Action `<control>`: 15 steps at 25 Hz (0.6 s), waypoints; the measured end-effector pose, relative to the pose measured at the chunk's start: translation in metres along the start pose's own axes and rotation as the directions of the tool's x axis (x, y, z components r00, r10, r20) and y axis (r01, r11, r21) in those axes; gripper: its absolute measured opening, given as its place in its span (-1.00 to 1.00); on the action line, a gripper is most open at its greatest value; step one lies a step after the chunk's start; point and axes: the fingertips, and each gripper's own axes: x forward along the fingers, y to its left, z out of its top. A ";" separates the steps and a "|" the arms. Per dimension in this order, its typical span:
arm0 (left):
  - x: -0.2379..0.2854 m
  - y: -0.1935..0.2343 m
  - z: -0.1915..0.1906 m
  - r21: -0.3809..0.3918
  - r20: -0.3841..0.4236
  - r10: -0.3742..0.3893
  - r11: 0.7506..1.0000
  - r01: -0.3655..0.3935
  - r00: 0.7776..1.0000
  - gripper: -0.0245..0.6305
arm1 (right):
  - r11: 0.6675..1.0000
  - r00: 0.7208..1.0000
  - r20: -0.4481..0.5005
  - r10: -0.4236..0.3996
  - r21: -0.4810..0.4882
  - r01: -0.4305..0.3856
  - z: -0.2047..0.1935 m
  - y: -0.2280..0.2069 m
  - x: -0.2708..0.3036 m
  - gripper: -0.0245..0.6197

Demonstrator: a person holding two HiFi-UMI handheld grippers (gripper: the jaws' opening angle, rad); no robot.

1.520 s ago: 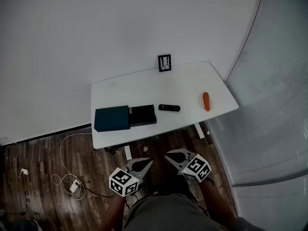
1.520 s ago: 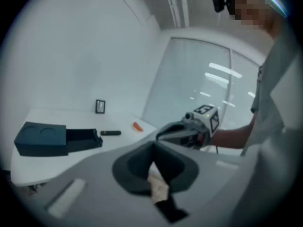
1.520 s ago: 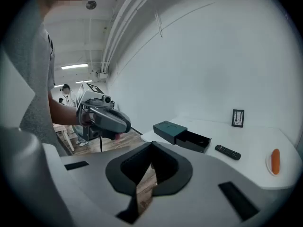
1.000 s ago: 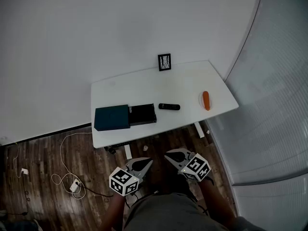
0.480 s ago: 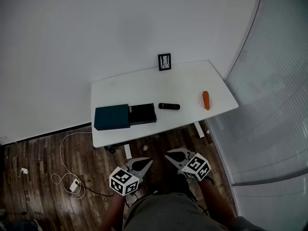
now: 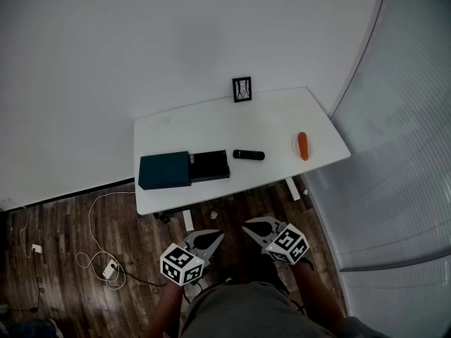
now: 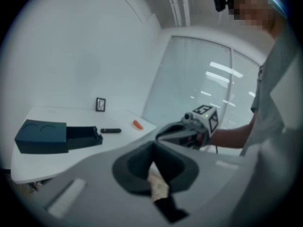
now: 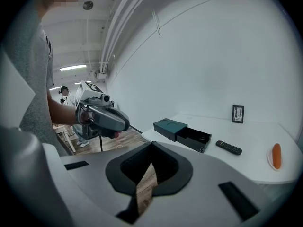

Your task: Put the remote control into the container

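Two tools are held low at the 6 o'clock side of the head view, over the wooden floor (image 6: 63,231) and well apart from the white surface (image 6: 211,129). The left tool (image 6: 204,241) has its jaws brought together, with nothing between them, as its own view confirms (image 7: 152,148). The right tool (image 6: 259,227) is likewise closed on nothing (image 8: 151,148). Each tool appears in the other's view, the two just beside one another. The remote control (image 6: 249,155) lies flat on the surface, outside the container (image 6: 165,171) and near it at its 3 o'clock side. The container is a dark teal box whose black drawer (image 6: 209,167) is slid out toward the remote control; the drawer's contents cannot be made out. A small picture frame (image 6: 242,89) stands upright at the 12 o'clock edge of the surface. An orange object (image 6: 302,146) rests near the 3 o'clock edge, well apart from the remote control. A white cable (image 6: 99,245) trails on the floor at 9 o'clock of the tools.
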 end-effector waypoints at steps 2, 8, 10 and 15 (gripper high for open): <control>0.001 0.001 0.000 -0.001 -0.003 0.003 1.000 -0.003 1.000 -0.93 | 1.000 1.000 0.002 0.000 0.001 0.000 0.000 -0.003 0.000 -0.87; 0.013 0.004 0.002 -0.010 -0.014 0.015 1.000 -0.015 1.000 -0.93 | 1.000 1.000 -0.002 0.011 0.007 -0.011 -0.003 -0.016 0.000 -0.87; 0.020 0.006 0.004 -0.015 -0.017 0.021 1.000 -0.021 1.000 -0.93 | 1.000 1.000 -0.004 0.018 0.006 -0.018 -0.004 -0.023 0.000 -0.87; 0.042 0.012 0.014 -0.025 -0.026 0.036 0.999 -0.036 0.999 -0.93 | 0.999 0.999 -0.011 0.041 0.007 -0.040 -0.004 -0.048 -0.002 -0.87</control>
